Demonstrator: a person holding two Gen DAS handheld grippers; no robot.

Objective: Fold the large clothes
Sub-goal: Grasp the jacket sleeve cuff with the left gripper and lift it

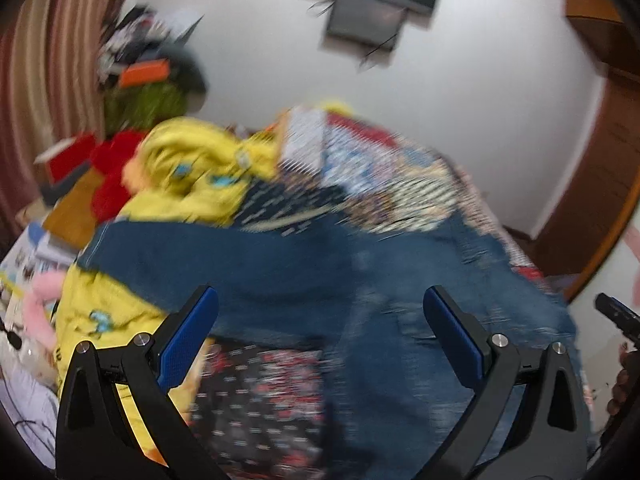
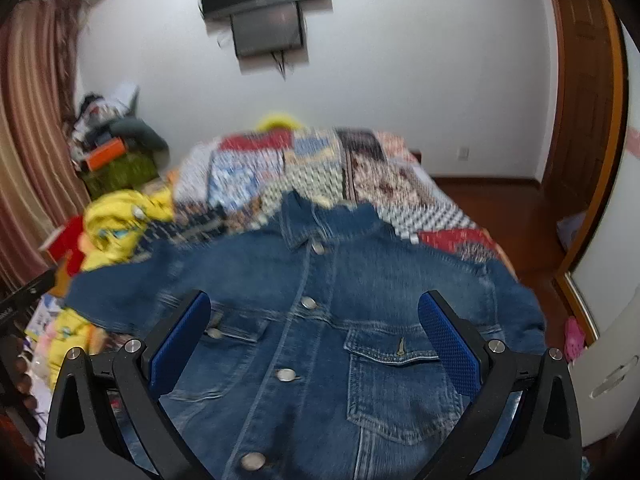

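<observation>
A blue denim jacket (image 2: 320,320) lies spread front-up on the patchwork bed, collar at the far end, buttons down the middle, a chest pocket on the right. My right gripper (image 2: 314,312) is open and empty, hovering over the jacket's chest. In the left wrist view the jacket (image 1: 320,280) shows with a sleeve stretched to the left. My left gripper (image 1: 320,308) is open and empty above its left part. Both views are blurred by motion.
A yellow garment (image 1: 192,168) lies heaped left of the jacket, also in the right wrist view (image 2: 120,220). The patchwork bedspread (image 2: 320,168) covers the bed. Clutter (image 2: 116,152) and a striped curtain (image 2: 28,160) stand at left; a wooden door (image 2: 580,120) at right.
</observation>
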